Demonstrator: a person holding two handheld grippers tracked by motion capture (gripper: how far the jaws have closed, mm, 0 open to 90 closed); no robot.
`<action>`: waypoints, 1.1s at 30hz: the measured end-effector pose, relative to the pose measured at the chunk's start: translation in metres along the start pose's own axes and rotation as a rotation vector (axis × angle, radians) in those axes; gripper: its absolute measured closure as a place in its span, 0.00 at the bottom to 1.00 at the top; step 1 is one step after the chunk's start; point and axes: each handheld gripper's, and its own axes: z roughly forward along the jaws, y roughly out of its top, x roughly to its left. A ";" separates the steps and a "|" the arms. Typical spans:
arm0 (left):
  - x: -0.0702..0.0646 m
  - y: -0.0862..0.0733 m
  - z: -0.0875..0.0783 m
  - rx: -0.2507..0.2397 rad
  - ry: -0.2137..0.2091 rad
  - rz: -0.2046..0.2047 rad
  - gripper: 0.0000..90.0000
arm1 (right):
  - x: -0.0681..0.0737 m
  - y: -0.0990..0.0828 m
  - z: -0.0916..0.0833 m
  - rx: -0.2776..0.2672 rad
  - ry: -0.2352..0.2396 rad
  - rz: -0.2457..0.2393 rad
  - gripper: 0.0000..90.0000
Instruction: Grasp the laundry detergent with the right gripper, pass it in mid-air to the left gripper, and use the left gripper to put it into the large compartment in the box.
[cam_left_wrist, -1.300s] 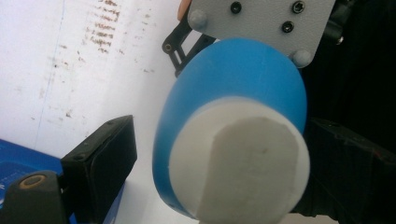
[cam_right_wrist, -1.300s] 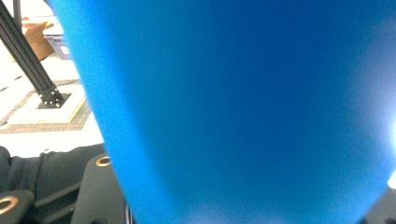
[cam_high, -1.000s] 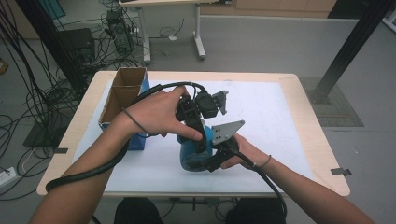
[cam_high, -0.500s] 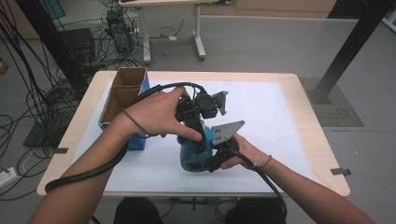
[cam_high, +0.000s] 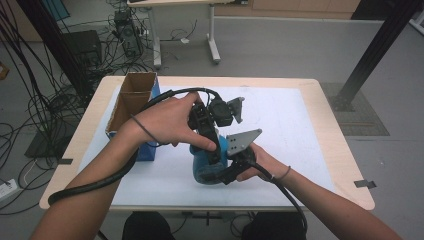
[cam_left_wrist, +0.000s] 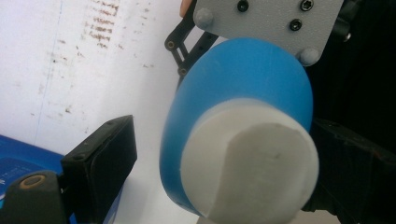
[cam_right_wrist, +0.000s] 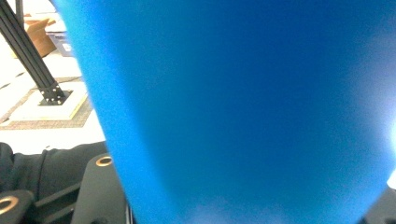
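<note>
Blue cup (cam_high: 205, 167) on side, white base toward left gripper (cam_high: 210, 150) — jaws wide; right gripper (cam_high: 227, 172) clamps it.

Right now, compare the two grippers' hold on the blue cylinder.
The right gripper is shut on the body of the blue cylinder; the left gripper is open, straddling its white end with a gap beside one jaw. The right gripper reaches in from the near side, the left gripper from the far side. Both meet at one cylinder.
</note>
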 end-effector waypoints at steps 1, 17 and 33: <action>0.000 0.000 0.000 0.002 0.002 0.002 0.12 | 0.000 0.000 0.000 0.001 -0.001 -0.002 0.45; -0.004 0.004 -0.001 0.033 -0.001 0.048 0.12 | -0.002 0.008 -0.001 0.015 0.022 -0.047 0.45; -0.005 0.006 0.007 0.065 -0.014 0.098 0.34 | 0.000 0.011 -0.001 0.007 0.030 -0.060 0.45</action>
